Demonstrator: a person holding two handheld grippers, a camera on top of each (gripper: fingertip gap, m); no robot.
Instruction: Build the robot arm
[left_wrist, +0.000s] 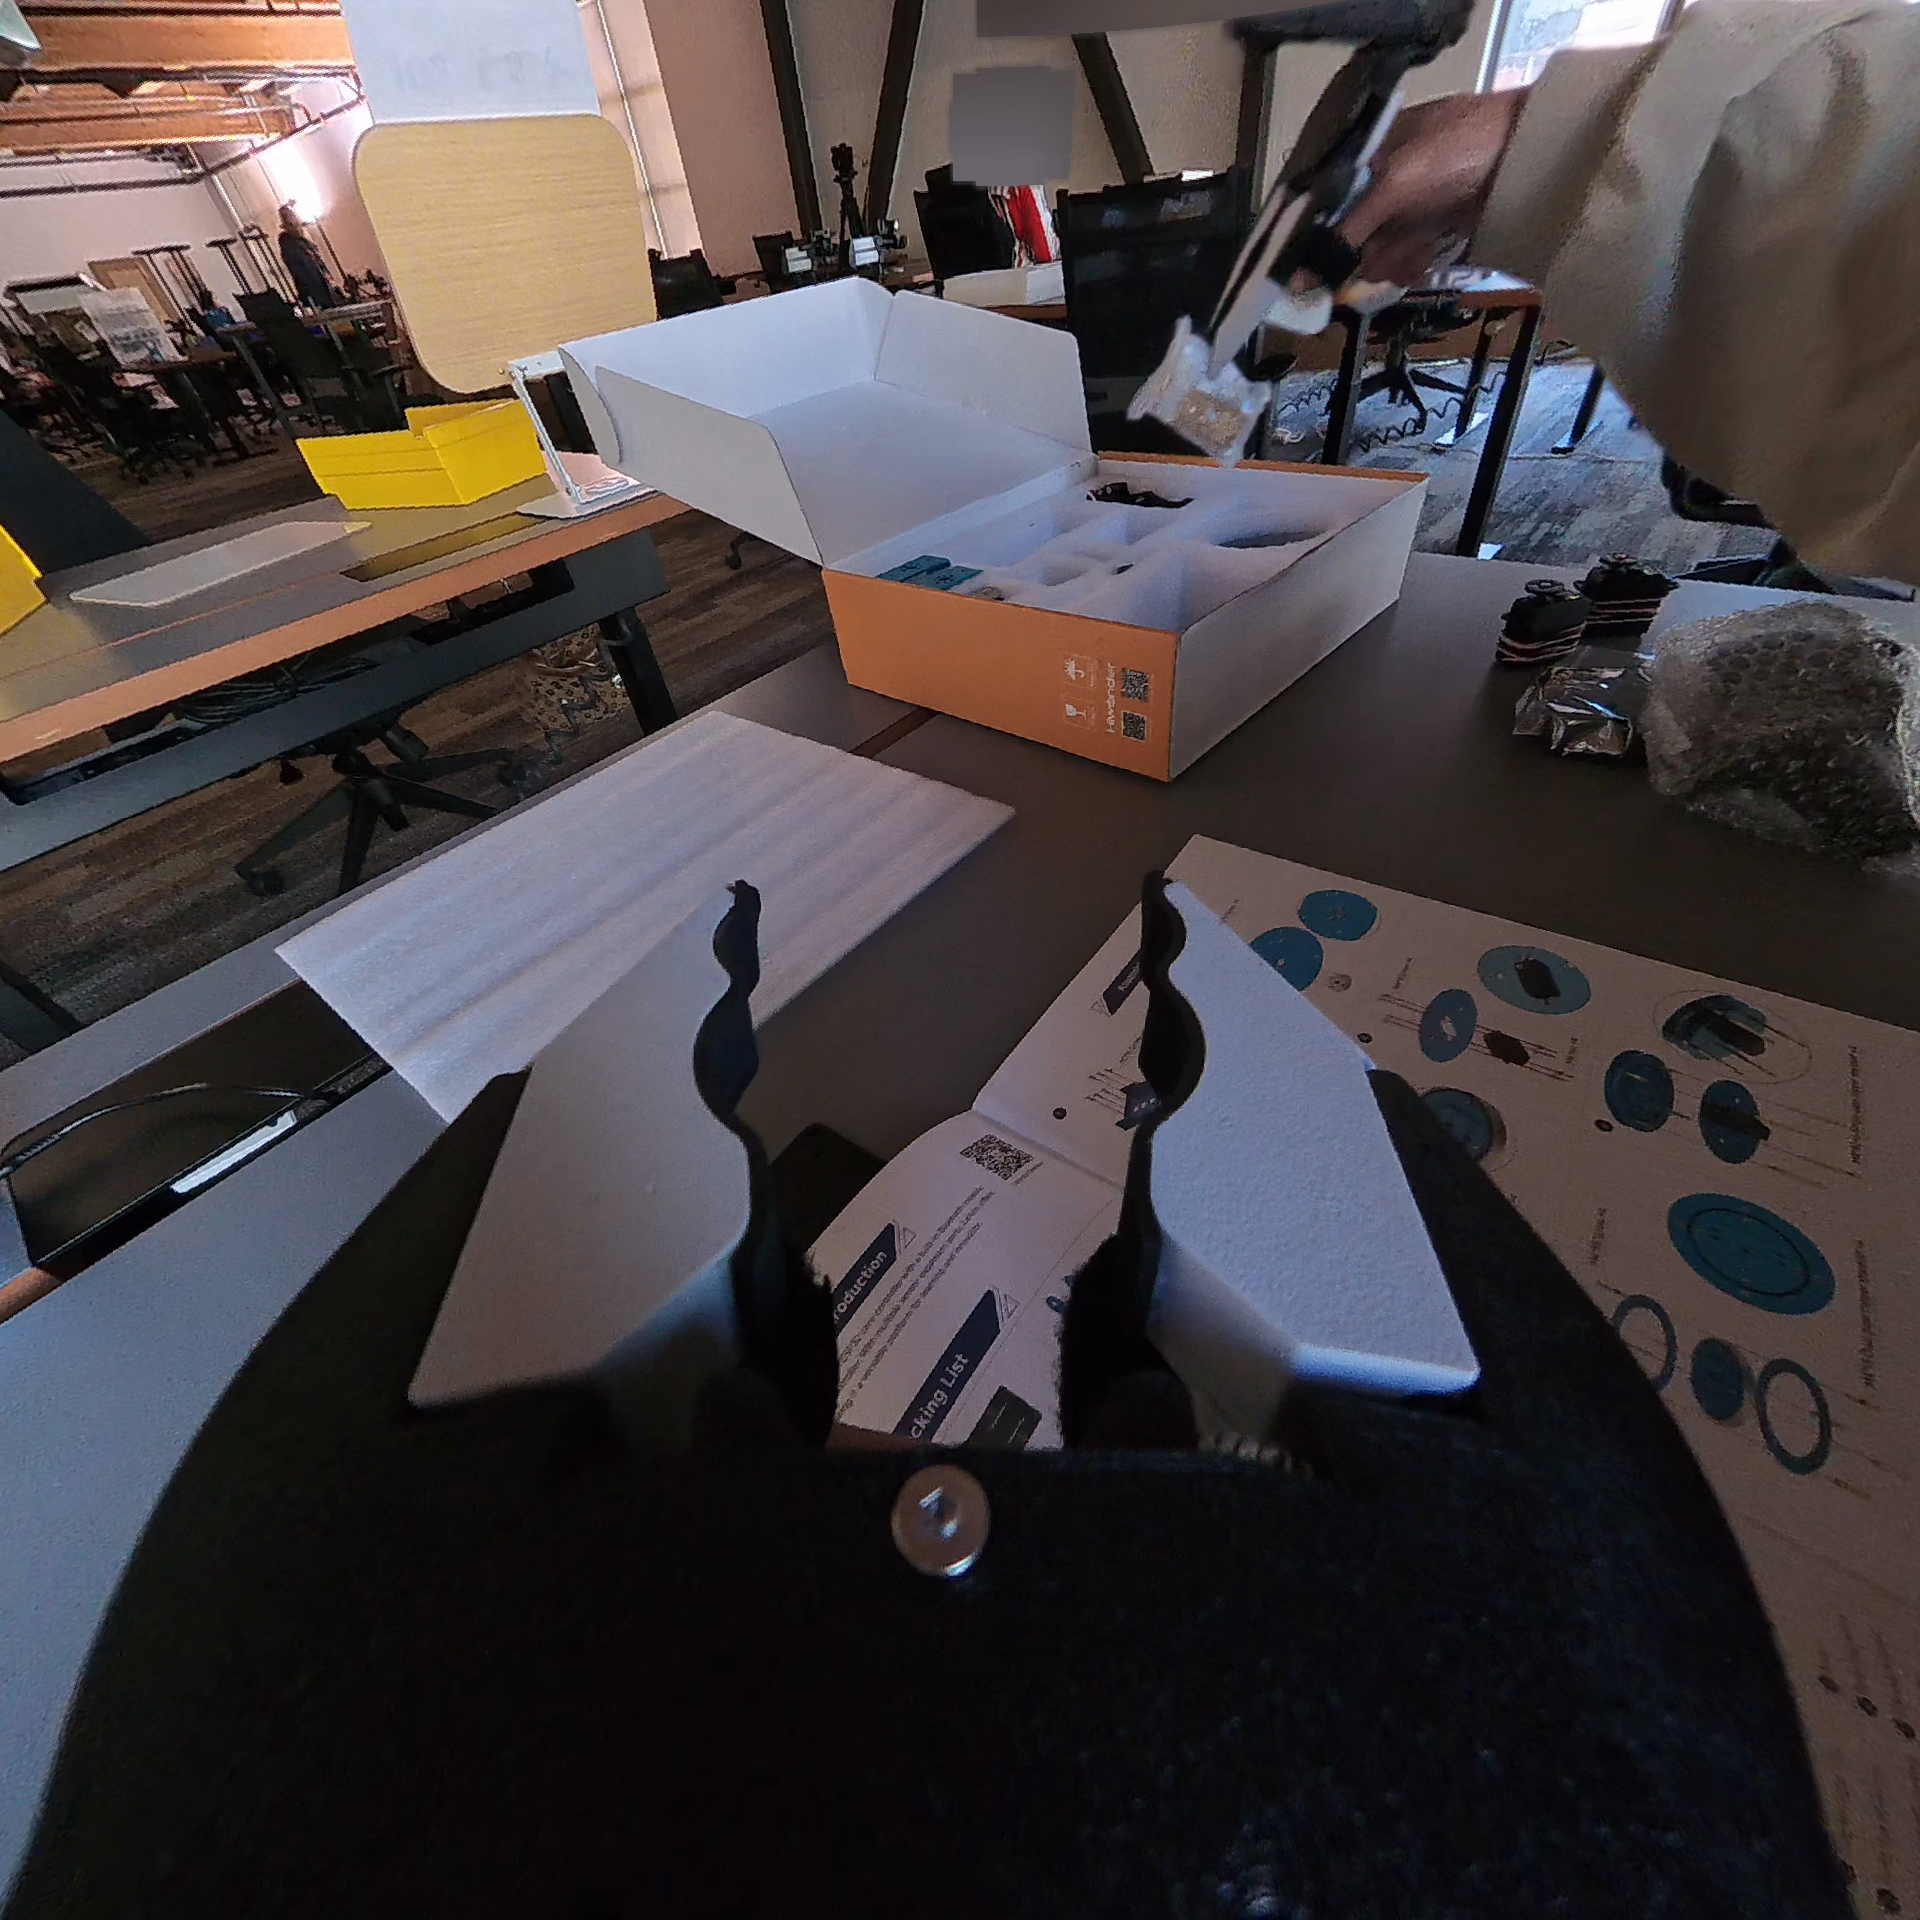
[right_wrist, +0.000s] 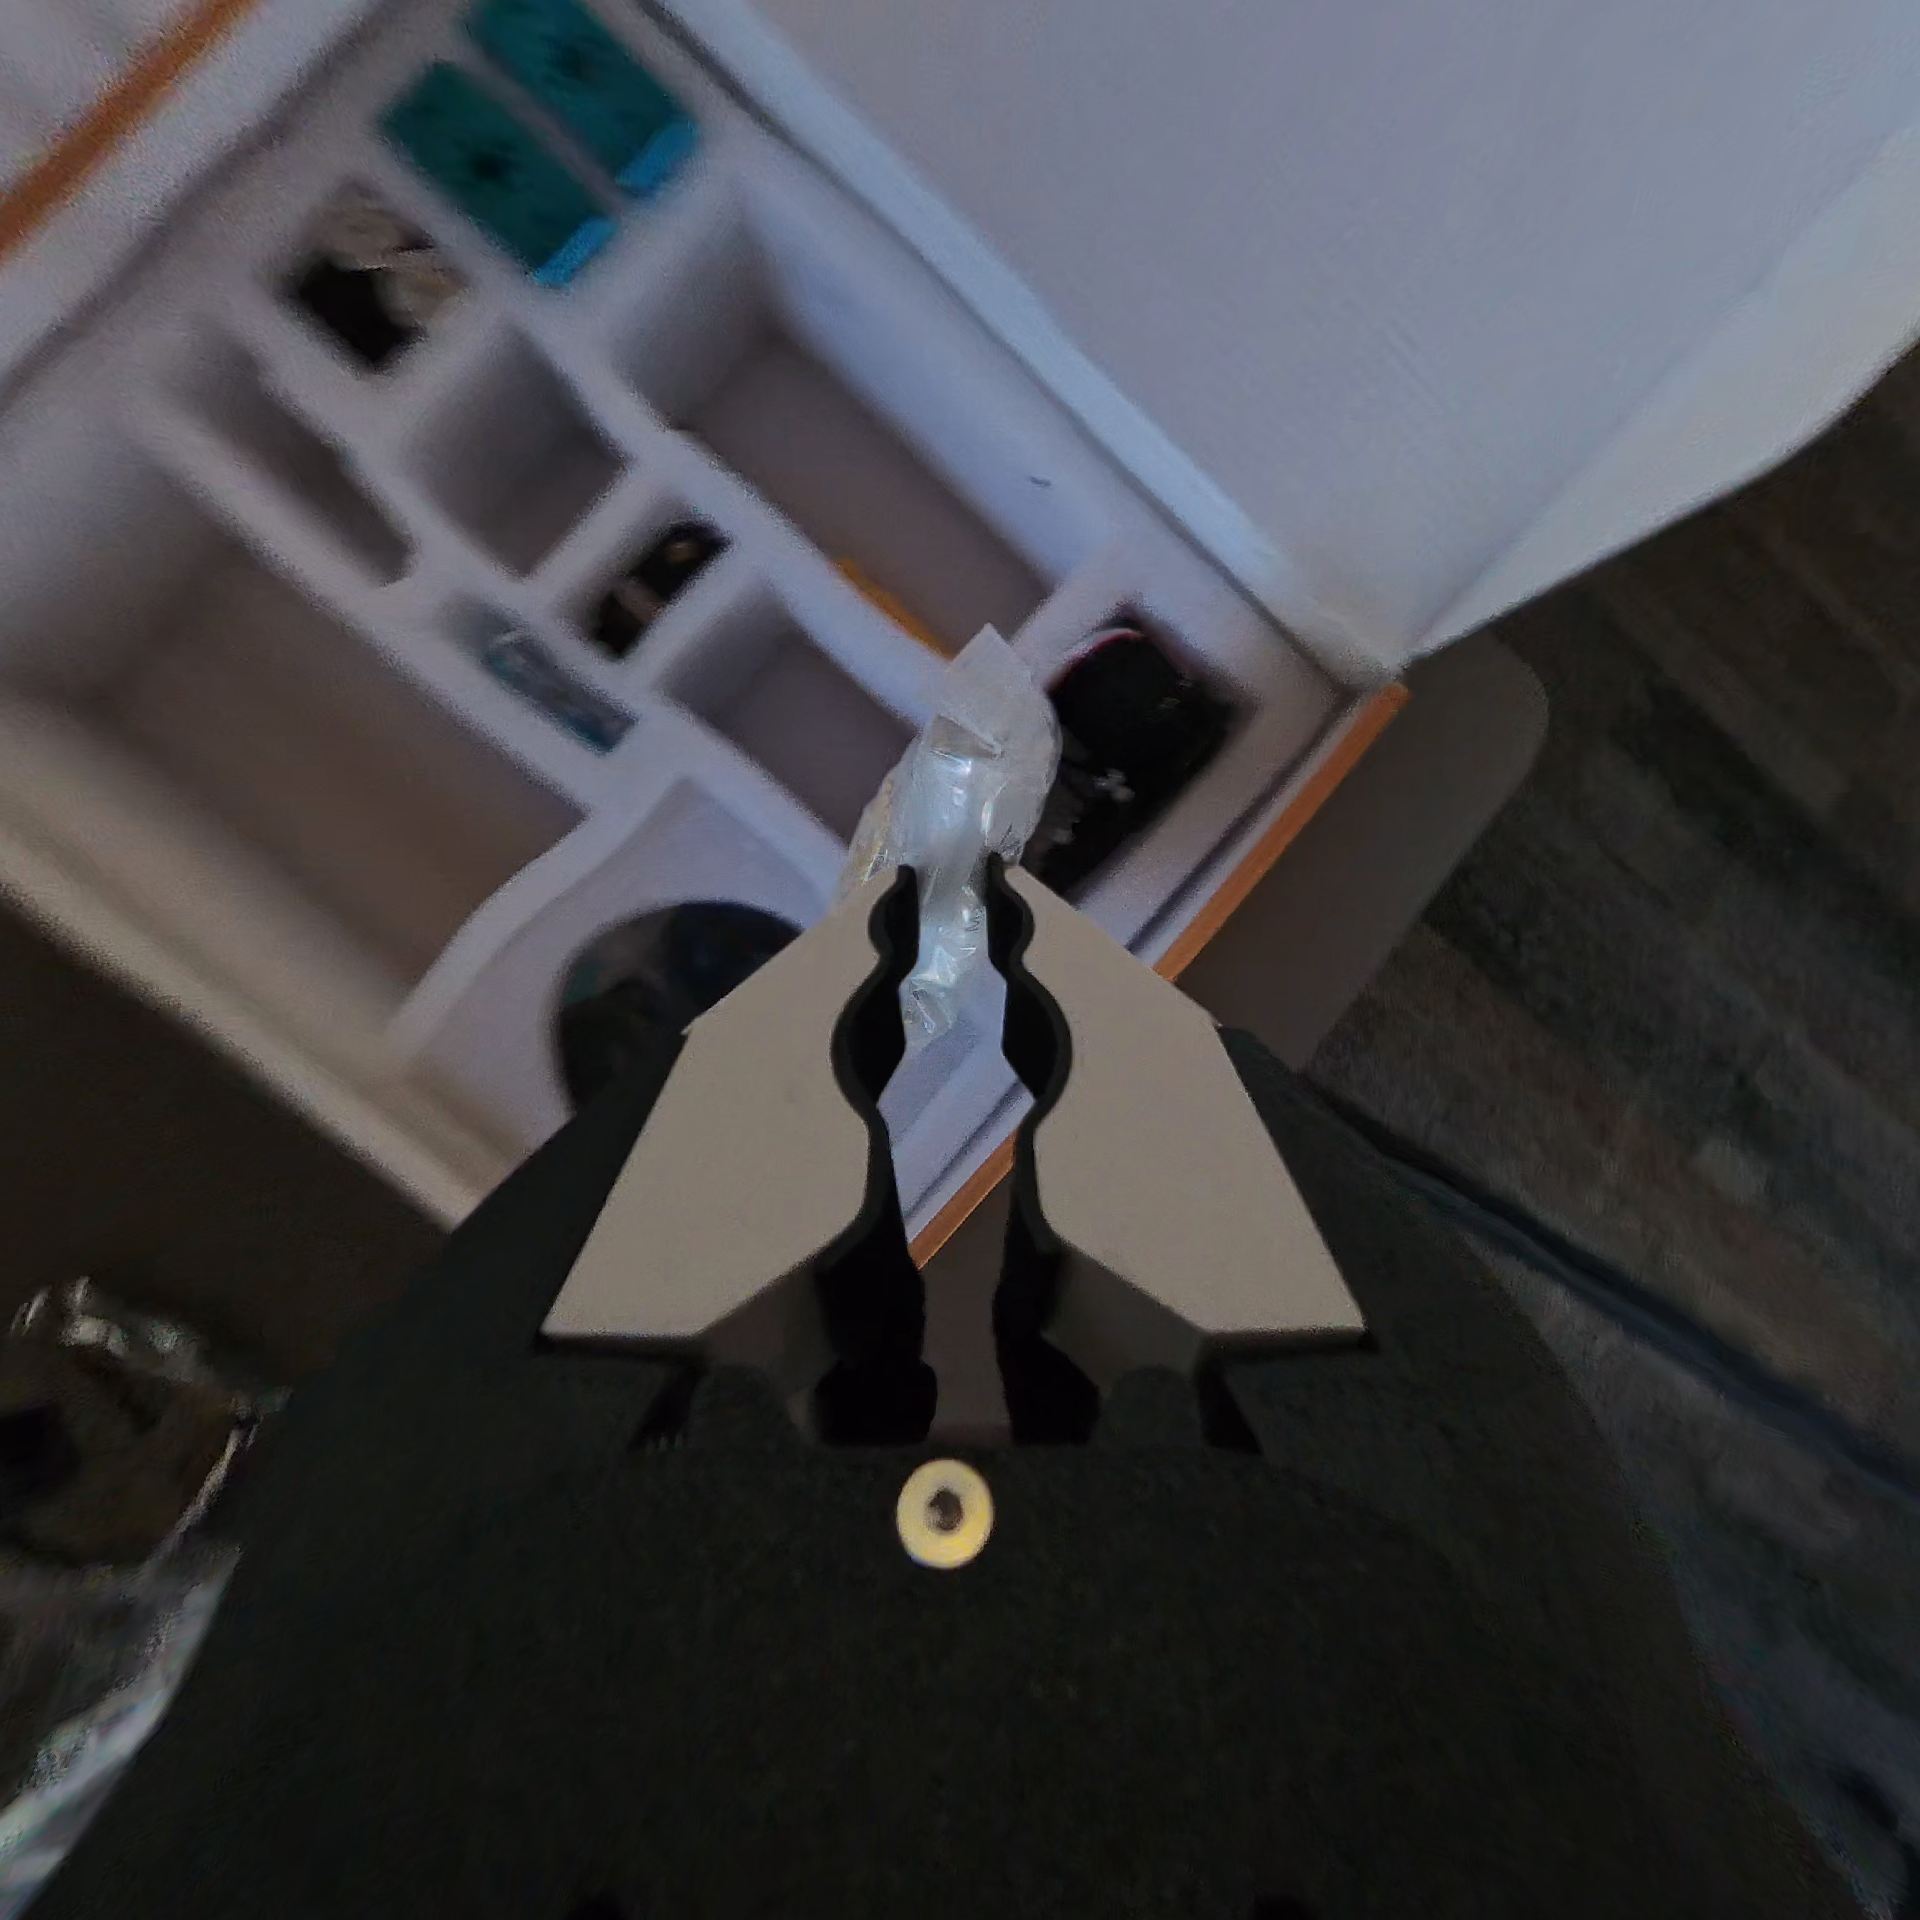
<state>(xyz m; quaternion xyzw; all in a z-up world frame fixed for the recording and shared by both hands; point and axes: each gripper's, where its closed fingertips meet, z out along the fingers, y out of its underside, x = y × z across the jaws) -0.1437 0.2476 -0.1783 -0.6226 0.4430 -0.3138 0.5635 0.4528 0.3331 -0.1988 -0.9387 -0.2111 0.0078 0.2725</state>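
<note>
Right gripper (right_wrist: 951, 883) pinches a thin bag (right_wrist: 961, 790) by its edge above the box (right_wrist: 1288, 821); it may slip. Left gripper (left_wrist: 940, 904) hangs open, empty.

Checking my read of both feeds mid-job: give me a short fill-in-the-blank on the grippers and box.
1. The right gripper is shut on a small clear ____ bag.
2. The left gripper is ____ and holds nothing.
3. The orange box has its lid ____.

Missing words: plastic; open; open
</note>
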